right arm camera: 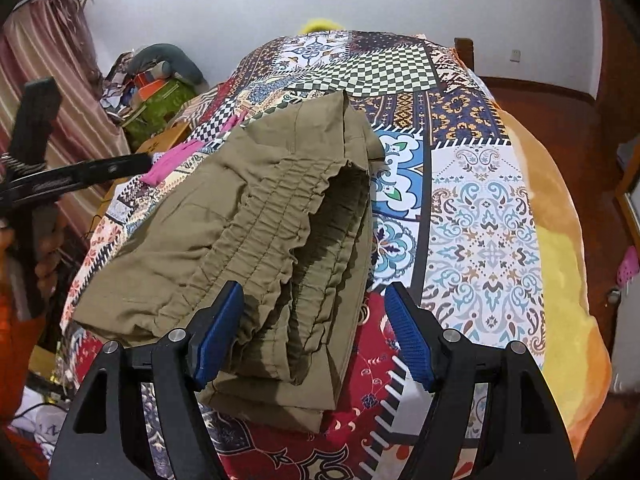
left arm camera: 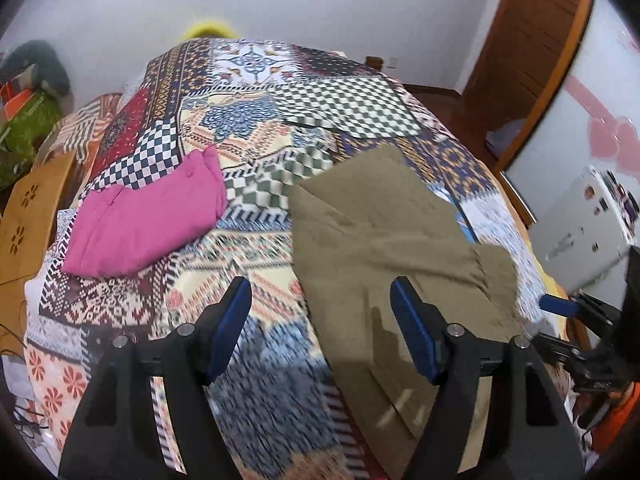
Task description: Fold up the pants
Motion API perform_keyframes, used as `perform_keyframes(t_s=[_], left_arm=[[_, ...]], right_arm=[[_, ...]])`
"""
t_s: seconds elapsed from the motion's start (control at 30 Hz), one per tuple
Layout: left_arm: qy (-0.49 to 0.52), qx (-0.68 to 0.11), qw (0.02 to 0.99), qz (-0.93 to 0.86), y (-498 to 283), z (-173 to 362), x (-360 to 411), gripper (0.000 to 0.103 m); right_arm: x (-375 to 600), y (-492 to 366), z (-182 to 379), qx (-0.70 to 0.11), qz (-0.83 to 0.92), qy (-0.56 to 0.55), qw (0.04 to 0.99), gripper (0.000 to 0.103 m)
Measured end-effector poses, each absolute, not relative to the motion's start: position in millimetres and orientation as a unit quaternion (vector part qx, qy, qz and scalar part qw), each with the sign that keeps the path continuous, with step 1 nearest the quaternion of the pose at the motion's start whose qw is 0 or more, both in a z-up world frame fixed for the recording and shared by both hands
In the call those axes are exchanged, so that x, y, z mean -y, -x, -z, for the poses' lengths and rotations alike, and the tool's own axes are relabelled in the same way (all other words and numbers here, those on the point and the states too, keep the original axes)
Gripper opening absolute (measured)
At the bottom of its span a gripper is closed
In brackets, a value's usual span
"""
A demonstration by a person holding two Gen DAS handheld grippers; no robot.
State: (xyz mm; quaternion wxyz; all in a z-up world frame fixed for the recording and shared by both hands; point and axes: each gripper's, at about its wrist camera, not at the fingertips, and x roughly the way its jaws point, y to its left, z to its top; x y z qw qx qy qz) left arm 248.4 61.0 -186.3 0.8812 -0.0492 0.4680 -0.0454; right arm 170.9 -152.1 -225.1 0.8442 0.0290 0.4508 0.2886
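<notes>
Olive-green pants [left arm camera: 384, 248] lie folded on the patterned bedspread [left arm camera: 256, 240]. In the right wrist view the pants [right arm camera: 248, 224] show their elastic waistband facing me, folded in layers. My left gripper [left arm camera: 322, 304] is open and empty, hovering over the near left edge of the pants. My right gripper [right arm camera: 314, 312] is open and empty, just above the waistband end. The right gripper also shows at the right edge of the left wrist view [left arm camera: 568, 308].
A folded pink garment [left arm camera: 148, 220] lies on the bed to the left of the pants. A wooden piece of furniture [left arm camera: 28, 216] and piled items stand at the left of the bed. A white cabinet [left arm camera: 584, 224] stands at the right.
</notes>
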Motion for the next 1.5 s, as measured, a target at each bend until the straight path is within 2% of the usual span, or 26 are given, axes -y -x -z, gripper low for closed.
perform_keyframes(t_s=[0.4,0.53,0.73,0.8,0.9,0.93,1.07,1.17,1.5], left_arm=[[0.094,-0.513,0.85,0.071,-325.5,236.4,-84.6,0.071],[0.096,-0.532,0.837,0.082,-345.6,255.3,-81.8,0.065],[0.109,-0.532,0.831,0.123,-367.5,269.4,-74.2,0.064],[0.105,-0.531,0.83,0.136,-372.6,271.0,-69.1,0.058],[0.079,-0.531,0.832,0.138,-377.7,272.7,-59.0,0.037],[0.074,-0.53,0.833,0.138,-378.1,272.3,-57.9,0.025],[0.099,-0.522,0.836,0.138,-375.1,267.2,-67.3,0.013],[0.104,-0.511,0.844,0.125,-365.7,255.8,-75.2,0.009],[0.074,-0.479,0.872,0.062,-300.8,210.8,-104.3,0.009]], right_arm=[[154.1,-205.9,206.9,-0.423,-0.263,-0.032,0.866,0.07],[153.2,-214.6,213.2,-0.432,-0.26,-0.034,0.863,0.07],[153.8,-222.1,218.7,-0.439,-0.248,-0.029,0.863,0.07],[155.5,-224.5,218.7,-0.439,-0.245,-0.032,0.864,0.07],[157.3,-227.0,217.2,-0.438,-0.241,-0.036,0.865,0.07],[157.9,-227.3,216.6,-0.437,-0.24,-0.036,0.866,0.07],[158.6,-226.4,213.0,-0.434,-0.24,-0.035,0.867,0.07],[156.4,-223.1,207.4,-0.431,-0.245,-0.029,0.868,0.07],[145.7,-205.5,183.5,-0.405,-0.262,-0.013,0.876,0.07]])
